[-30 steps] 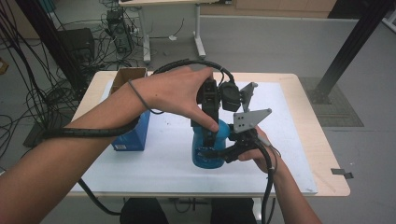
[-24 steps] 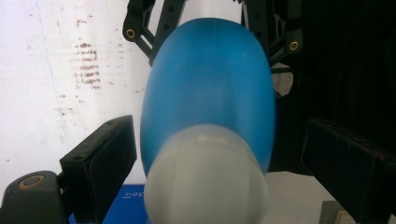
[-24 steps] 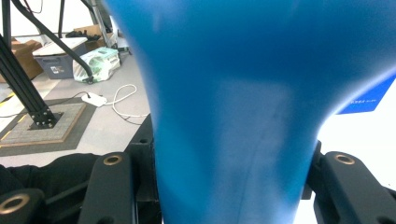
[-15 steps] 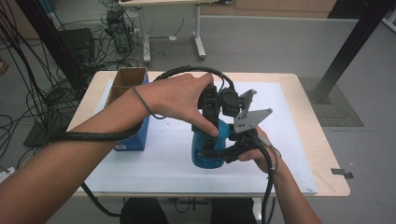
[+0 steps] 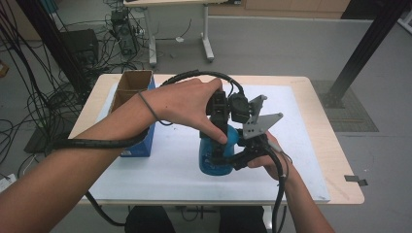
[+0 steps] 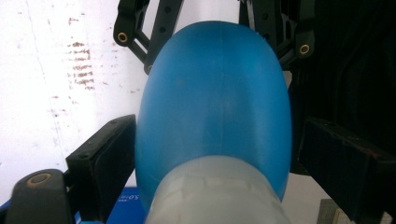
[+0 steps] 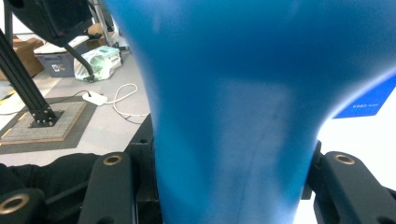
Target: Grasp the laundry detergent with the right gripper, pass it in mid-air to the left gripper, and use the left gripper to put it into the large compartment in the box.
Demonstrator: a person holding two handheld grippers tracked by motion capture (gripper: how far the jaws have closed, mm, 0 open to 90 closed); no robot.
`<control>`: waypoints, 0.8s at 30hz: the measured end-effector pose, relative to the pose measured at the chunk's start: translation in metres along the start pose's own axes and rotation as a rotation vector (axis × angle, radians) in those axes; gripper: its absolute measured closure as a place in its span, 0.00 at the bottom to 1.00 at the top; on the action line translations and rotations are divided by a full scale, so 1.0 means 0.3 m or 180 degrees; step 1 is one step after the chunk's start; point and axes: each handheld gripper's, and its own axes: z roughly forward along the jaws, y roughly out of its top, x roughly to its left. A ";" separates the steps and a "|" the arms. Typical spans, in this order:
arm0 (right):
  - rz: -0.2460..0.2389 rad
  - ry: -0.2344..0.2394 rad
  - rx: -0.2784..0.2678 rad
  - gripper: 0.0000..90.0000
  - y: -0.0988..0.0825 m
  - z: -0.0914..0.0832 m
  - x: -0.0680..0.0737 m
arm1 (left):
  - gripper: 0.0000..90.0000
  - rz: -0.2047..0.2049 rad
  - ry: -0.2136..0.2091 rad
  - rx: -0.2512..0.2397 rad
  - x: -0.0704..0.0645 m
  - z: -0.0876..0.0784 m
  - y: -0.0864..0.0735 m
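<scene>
A blue bottle (image 5: 213, 159) with a pale cap stands upright on the white mat (image 5: 170, 165). My right gripper (image 5: 228, 158) comes in from the right, shut on the bottle's body (image 7: 243, 107), which sits between its jaws (image 7: 229, 177). My left gripper (image 5: 225, 132) points down over the top of the bottle. Its jaws have just been closing and stand on either side of the cap (image 6: 219, 196) and shoulder (image 6: 215, 93), with a small gap showing. Beyond the bottle in the left gripper view, the right gripper's fingers (image 6: 135, 35) clasp it.
An open blue cardboard box (image 5: 136, 97) stands at the table's left, close to my left forearm. The wooden table (image 5: 335, 160) ends just past the mat. Cables trail from both grippers. A black post base and a bag lie on the floor (image 7: 100, 58).
My left hand and its gripper have edged slightly to the right over the bottle's top. The bottle and the right gripper have stayed put.
</scene>
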 end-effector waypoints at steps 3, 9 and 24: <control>0.0001 -0.0002 0.0000 0.49 0.001 -0.002 0.001 | 0.18 -0.0007 0.0004 0.0008 -0.002 0.001 0.000; -0.0004 0.0002 -0.0007 0.49 0.003 0.001 0.002 | 0.23 0.0007 0.0017 0.0003 -0.005 0.005 0.003; -0.0016 0.0001 -0.0008 0.49 0.005 -0.001 0.006 | 0.41 0.0002 0.0086 -0.0004 -0.016 -0.001 0.002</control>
